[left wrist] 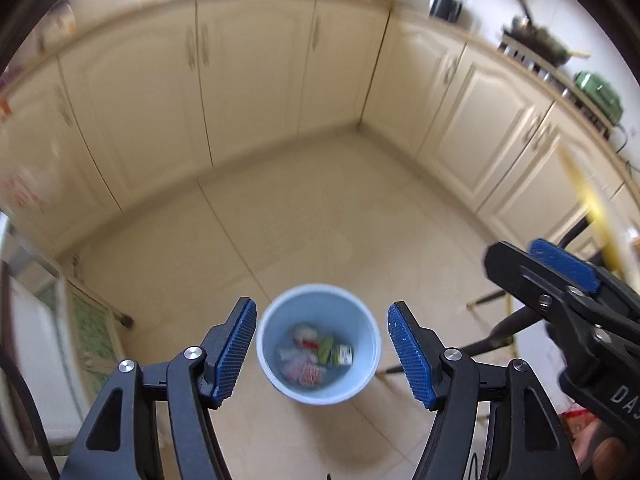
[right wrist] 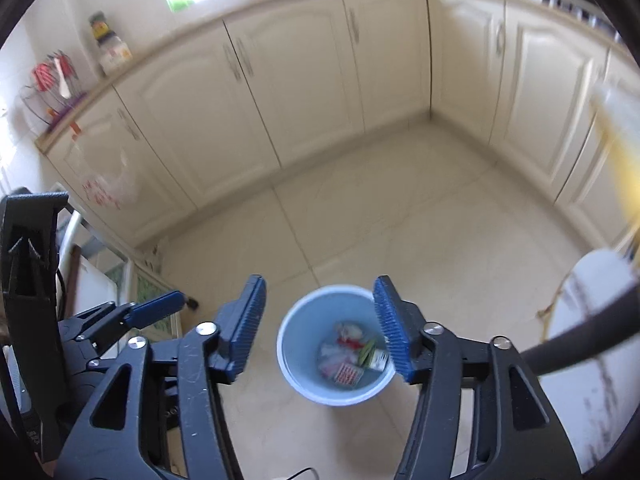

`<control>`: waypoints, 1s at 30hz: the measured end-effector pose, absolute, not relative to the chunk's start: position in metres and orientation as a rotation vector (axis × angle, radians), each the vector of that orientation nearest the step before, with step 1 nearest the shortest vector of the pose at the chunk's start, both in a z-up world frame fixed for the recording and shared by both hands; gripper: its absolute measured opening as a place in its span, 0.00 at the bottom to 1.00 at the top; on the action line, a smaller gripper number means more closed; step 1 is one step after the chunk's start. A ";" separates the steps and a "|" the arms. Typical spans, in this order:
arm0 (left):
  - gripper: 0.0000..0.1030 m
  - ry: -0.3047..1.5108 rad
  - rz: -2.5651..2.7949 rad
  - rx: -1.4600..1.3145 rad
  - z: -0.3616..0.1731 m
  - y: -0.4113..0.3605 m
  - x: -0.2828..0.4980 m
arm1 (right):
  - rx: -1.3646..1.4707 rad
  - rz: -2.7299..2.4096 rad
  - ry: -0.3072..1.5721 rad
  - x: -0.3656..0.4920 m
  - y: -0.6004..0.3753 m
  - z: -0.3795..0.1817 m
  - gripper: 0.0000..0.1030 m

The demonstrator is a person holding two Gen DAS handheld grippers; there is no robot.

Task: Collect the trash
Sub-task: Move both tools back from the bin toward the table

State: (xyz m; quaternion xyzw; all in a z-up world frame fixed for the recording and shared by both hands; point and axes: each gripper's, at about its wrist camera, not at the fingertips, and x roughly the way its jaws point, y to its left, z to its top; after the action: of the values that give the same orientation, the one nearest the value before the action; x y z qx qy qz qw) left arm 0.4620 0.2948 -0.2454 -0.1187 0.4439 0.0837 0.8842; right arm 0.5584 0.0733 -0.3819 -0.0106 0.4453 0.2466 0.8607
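Observation:
A pale blue bin (left wrist: 318,344) stands on the tiled kitchen floor, well below both grippers. Inside it lie several pieces of trash (left wrist: 316,356): white crumpled bits, a green wrapper, a small carton and a red-and-white packet. My left gripper (left wrist: 322,350) hangs over the bin, open, with nothing between its blue pads. In the right wrist view the same bin (right wrist: 338,346) holds the trash (right wrist: 352,356), and my right gripper (right wrist: 322,326) is open and empty above it. The right gripper's fingers (left wrist: 560,268) show at the right of the left wrist view.
Cream cabinet doors (left wrist: 248,76) line the back and right walls under a counter with a wok (left wrist: 536,40) and a green appliance (left wrist: 600,90). A white round table (right wrist: 592,344) with dark legs stands at the right. A white low unit (right wrist: 104,284) stands left.

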 end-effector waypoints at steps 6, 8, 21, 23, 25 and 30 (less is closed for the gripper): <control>0.72 0.705 0.191 -0.173 -0.154 0.240 0.372 | -0.020 0.465 0.717 0.494 0.026 -0.275 0.85; 0.77 0.638 0.173 -0.155 -0.126 0.218 0.347 | -0.028 0.425 0.643 0.469 0.008 -0.243 0.93; 0.99 0.296 0.094 -0.066 -0.057 0.055 0.096 | -0.032 0.256 0.357 0.310 -0.089 -0.107 1.00; 0.99 0.271 0.083 -0.053 -0.064 0.036 0.072 | -0.036 0.246 0.331 0.290 -0.100 -0.094 1.00; 0.99 0.244 0.066 -0.038 -0.063 0.021 0.044 | -0.036 0.233 0.306 0.271 -0.113 -0.083 1.00; 0.99 0.197 0.051 -0.019 -0.067 -0.001 -0.013 | -0.029 0.191 0.235 0.226 -0.141 -0.061 1.00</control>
State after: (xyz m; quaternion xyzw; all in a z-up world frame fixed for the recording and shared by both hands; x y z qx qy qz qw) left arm -0.0134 -0.0014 -0.0674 -0.0097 0.0982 0.0255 0.9948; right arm 0.2259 -0.1410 -0.0612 -0.0144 0.1169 0.0949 0.9885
